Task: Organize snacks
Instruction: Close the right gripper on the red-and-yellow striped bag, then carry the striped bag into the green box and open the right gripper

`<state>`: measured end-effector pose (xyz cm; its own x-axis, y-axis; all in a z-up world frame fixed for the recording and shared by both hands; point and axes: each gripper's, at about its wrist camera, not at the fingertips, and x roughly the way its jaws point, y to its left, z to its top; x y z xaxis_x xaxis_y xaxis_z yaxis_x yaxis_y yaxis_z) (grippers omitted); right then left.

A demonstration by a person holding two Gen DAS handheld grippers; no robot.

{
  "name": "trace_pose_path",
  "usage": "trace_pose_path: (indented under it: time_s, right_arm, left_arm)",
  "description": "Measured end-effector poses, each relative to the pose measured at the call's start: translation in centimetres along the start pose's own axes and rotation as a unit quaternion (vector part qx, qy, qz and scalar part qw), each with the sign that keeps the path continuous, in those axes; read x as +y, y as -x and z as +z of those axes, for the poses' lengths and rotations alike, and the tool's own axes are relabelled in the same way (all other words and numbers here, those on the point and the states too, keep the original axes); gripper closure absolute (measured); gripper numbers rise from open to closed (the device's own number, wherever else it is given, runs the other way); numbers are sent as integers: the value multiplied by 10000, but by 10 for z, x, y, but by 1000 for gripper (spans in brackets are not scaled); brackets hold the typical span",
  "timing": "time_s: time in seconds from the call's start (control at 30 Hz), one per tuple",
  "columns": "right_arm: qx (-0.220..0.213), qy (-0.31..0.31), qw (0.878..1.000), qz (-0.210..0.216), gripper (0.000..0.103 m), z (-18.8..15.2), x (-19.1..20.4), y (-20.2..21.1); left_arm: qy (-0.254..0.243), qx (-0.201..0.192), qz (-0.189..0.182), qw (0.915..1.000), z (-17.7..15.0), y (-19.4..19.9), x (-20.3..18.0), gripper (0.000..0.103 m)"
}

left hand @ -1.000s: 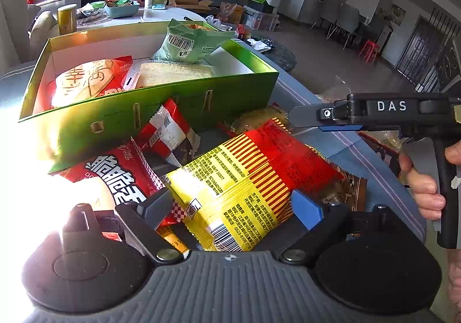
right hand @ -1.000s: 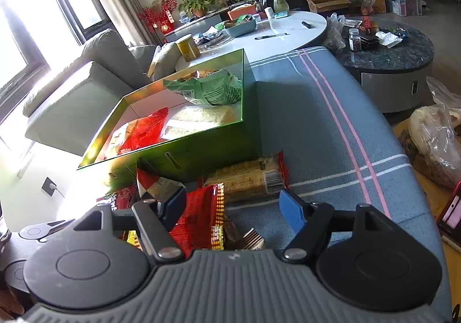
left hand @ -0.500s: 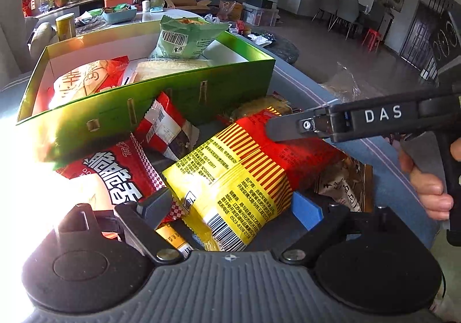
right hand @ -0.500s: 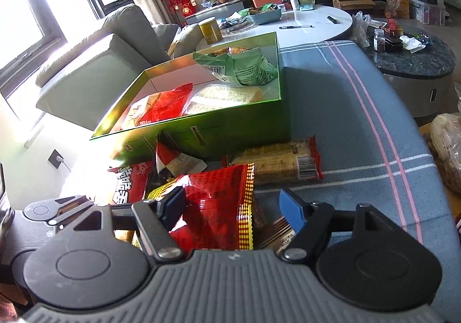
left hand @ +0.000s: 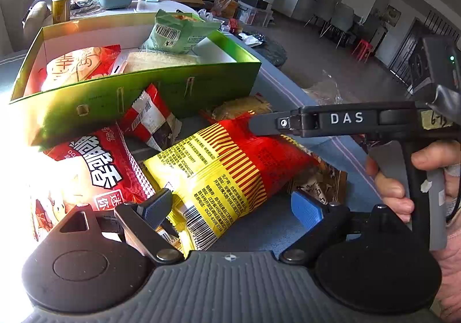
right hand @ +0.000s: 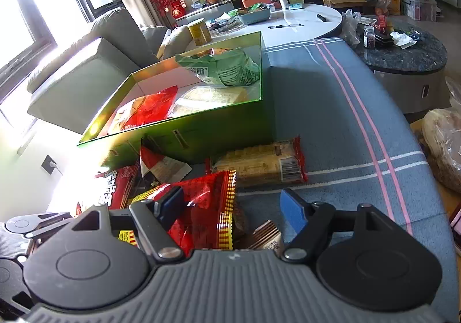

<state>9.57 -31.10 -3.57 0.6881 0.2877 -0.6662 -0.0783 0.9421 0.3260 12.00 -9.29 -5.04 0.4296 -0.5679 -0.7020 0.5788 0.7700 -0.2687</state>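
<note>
Left wrist view: left gripper with fingers spread wide, straddling the barcode end of a red-and-yellow striped snack bag without pressing it. Bag lying on the blue striped tabletop cloth, printed with small Chinese text too fine to read. Beside it on the left, a red packet with large white Chinese characters, partly washed out by glare. Behind, a small red-and-white checked packet leaning against the front wall of an open green cardboard box. Inside the box: a red packet with a pale round cracker picture, a pale yellow flat pack, a light green bag with a barcode. From the right, right gripper marked "DAS" on its body, held by a hand, tip just above the striped bag's red end.

Right wrist view: right gripper fingers apart, open, over the red end of the striped bag; no grip visible. Further on, a clear-wrapped yellow biscuit pack with red ends lying beside the box, touching or not unclear. Brown wrapper under the striped bag's edge.
</note>
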Motion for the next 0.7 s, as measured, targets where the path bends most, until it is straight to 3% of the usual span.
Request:
trace_pose_path:
  time_s: [0.43,0.57,0.7]
  right_arm:
    - [222,184,9989,367,14,0,15,-4]
    - [242,154,9970,719,38,1,21,-1]
    - [-5,65,9958,908,45,9,27,16]
  left_arm:
    - [35,296,241,9993,1,-15,3,14]
    - [80,37,169,9998,2,-16,3,15]
    - [225,-249,-30,9994,7,-5,4,19]
